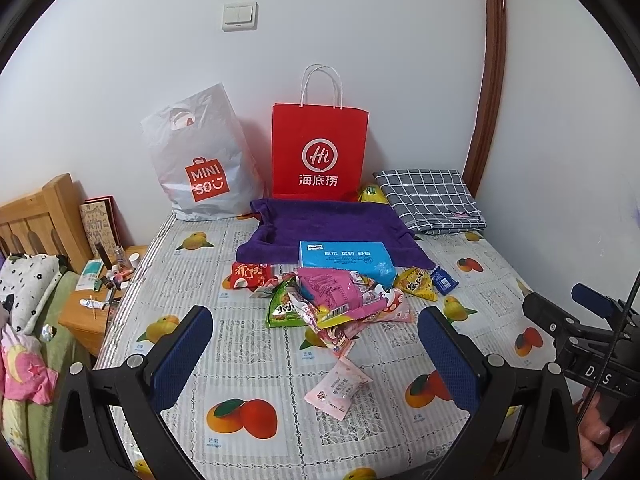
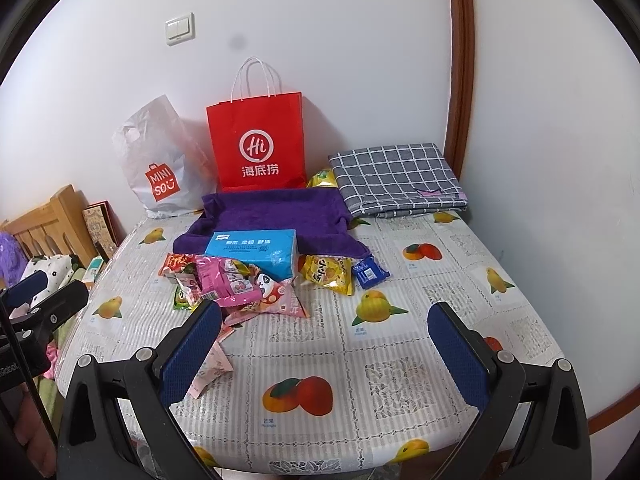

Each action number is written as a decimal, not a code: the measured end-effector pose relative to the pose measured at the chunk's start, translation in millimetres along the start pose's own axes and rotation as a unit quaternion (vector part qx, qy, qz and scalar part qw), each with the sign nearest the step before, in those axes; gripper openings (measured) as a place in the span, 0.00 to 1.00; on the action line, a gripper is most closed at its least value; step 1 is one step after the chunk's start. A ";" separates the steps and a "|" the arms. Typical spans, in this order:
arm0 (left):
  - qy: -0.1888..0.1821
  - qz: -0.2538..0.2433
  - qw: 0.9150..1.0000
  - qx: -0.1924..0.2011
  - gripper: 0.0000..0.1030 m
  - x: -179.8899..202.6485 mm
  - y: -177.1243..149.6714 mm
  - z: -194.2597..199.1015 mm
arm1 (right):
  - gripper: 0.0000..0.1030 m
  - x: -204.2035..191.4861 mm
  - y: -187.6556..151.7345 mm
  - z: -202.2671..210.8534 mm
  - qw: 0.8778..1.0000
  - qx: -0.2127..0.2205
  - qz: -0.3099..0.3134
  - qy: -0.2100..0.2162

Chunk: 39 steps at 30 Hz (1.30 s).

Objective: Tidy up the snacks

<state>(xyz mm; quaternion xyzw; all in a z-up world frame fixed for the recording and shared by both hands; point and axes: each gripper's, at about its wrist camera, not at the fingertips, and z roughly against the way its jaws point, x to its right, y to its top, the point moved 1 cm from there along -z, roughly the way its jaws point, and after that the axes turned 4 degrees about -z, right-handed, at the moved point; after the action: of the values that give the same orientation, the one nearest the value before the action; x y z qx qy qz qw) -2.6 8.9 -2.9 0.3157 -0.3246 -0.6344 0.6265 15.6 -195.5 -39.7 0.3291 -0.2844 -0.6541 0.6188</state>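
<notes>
A heap of snack packets [image 1: 336, 300] [image 2: 240, 284] lies mid-table, pink, green, red and yellow wrappers mixed. One small pink packet [image 1: 338, 390] [image 2: 210, 370] lies apart, nearer me. A yellow packet [image 1: 416, 284] [image 2: 328, 276] and a blue packet [image 1: 443, 280] [image 2: 370, 272] sit to the right of the heap. A blue tissue box [image 1: 346, 260] [image 2: 256, 250] rests on a purple cloth tray [image 1: 328, 220] [image 2: 272, 212]. My left gripper [image 1: 314, 356] is open above the near table, the small pink packet between its fingers' line. My right gripper [image 2: 324, 344] is open, empty.
A red paper bag [image 1: 320, 152] [image 2: 258, 144] and a white plastic bag [image 1: 200, 164] [image 2: 160, 164] stand against the back wall. A folded checked cloth [image 1: 432, 200] [image 2: 396, 178] lies back right. Left of the table are a cluttered wooden nightstand [image 1: 100, 304] and a bed [image 1: 24, 320].
</notes>
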 end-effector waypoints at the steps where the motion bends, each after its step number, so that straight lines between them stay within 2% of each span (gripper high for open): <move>1: 0.000 0.000 1.000 0.001 1.00 0.2 0.2 0.5 | 0.99 -0.8 -0.5 0.4 1.000 0.001 0.001 -0.001; 39: -0.012 0.001 1.000 0.013 1.00 4.8 1.2 8.1 | 0.99 -11.0 -2.2 15.0 1.000 0.018 0.007 0.006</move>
<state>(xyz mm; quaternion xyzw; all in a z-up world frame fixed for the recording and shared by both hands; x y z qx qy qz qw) -8.5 4.2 2.9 0.3164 -0.3405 -0.6333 0.6188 2.7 -184.9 -31.3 0.3416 -0.2948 -0.6425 0.6194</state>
